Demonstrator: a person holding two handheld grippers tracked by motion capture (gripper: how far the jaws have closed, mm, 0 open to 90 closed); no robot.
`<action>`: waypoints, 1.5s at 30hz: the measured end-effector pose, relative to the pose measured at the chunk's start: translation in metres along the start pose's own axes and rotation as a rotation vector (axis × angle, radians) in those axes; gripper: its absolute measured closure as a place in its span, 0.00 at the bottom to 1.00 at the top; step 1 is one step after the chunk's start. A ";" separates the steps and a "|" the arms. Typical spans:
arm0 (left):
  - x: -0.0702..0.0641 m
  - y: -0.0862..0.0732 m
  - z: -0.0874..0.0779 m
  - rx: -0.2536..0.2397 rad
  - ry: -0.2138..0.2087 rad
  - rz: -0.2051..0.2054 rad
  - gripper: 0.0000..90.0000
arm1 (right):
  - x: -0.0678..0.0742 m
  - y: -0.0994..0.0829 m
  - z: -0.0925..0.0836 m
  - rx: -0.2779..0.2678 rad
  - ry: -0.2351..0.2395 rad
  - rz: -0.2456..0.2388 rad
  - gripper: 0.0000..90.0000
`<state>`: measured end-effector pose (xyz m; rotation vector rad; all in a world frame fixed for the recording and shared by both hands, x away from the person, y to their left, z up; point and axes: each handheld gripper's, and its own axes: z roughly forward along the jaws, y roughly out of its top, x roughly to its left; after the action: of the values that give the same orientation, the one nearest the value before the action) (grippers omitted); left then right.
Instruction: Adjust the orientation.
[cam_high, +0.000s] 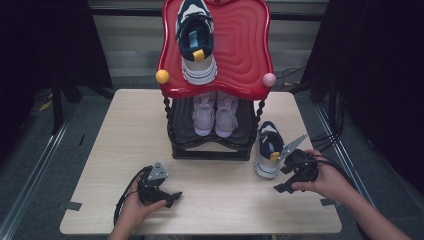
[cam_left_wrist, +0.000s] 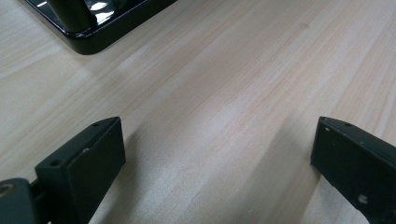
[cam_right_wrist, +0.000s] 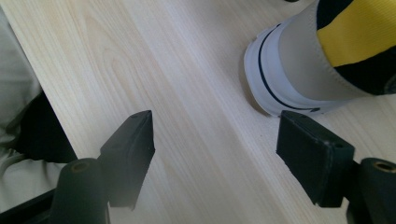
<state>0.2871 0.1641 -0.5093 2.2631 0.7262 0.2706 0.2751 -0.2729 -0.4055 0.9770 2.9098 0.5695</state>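
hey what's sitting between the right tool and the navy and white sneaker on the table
Nothing. In the right gripper view, bare wooden table runs from the open right tool to the sneaker heel. The high view shows that tool beside it, not touching.

Navy-and-white sneaker (cam_high: 268, 150) with yellow heel tab; matching sneaker (cam_high: 196, 42) on glossy red ridged tray (cam_high: 245, 45); pale pink shoes (cam_high: 215, 114) on black shelf (cam_high: 210, 150); light wood-grain surface (cam_high: 220, 200); black jaws
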 end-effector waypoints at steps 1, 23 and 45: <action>0.000 0.000 0.000 0.000 0.000 0.000 0.03 | 0.000 0.001 -0.001 0.003 0.002 0.002 0.31; 0.000 0.000 0.001 -0.010 0.001 -0.002 0.03 | -0.016 0.017 -0.014 0.063 -0.037 -0.040 0.33; 0.000 0.000 0.000 -0.005 -0.002 -0.001 0.02 | -0.033 0.041 -0.021 0.069 -0.107 -0.082 0.37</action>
<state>0.2873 0.1638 -0.5094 2.2581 0.7252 0.2698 0.3230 -0.2692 -0.3753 0.8617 2.8752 0.4028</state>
